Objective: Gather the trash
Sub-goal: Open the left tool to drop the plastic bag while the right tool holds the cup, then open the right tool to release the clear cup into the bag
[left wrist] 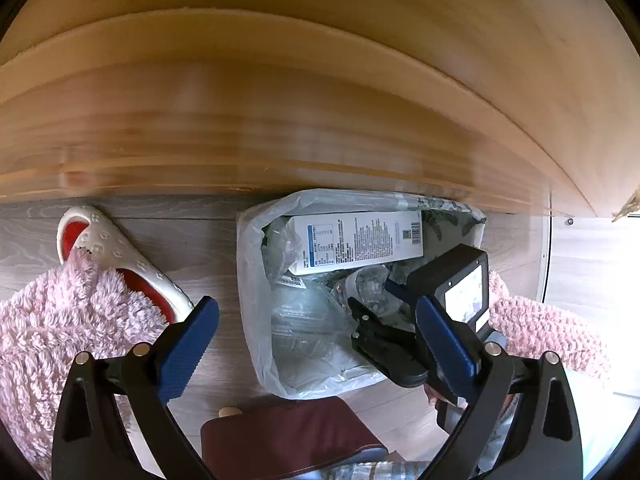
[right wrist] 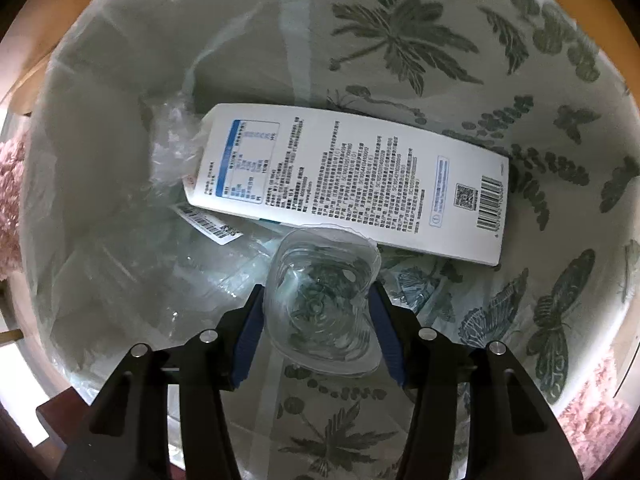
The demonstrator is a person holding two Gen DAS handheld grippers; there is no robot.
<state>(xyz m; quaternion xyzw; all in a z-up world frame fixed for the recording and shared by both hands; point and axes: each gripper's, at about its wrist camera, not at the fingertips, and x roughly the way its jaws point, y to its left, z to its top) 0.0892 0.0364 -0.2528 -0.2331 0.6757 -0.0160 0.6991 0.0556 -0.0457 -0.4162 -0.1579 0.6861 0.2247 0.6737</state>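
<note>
A trash bin (left wrist: 250, 264) lined with a pale plastic bag stands on the floor below a wooden tabletop. Inside lie a white printed carton (left wrist: 356, 240) (right wrist: 348, 180) and clear plastic packaging (left wrist: 304, 320). My right gripper (right wrist: 316, 296) (left wrist: 372, 292) hangs over the bin's mouth, shut on a crushed clear plastic bottle (right wrist: 320, 292) (left wrist: 368, 284). The bin's leaf-print inner wall (right wrist: 520, 80) fills the right wrist view. My left gripper (left wrist: 316, 308) is held above the bin's near side, open with nothing between its blue pads.
The wooden tabletop (left wrist: 280, 120) overhangs the bin's far side. A white and red slipper (left wrist: 116, 256) lies on the grey wood floor at left. Pink fluffy fabric (left wrist: 60, 320) lies on both sides of the bin. A dark red seat (left wrist: 288, 436) is close below.
</note>
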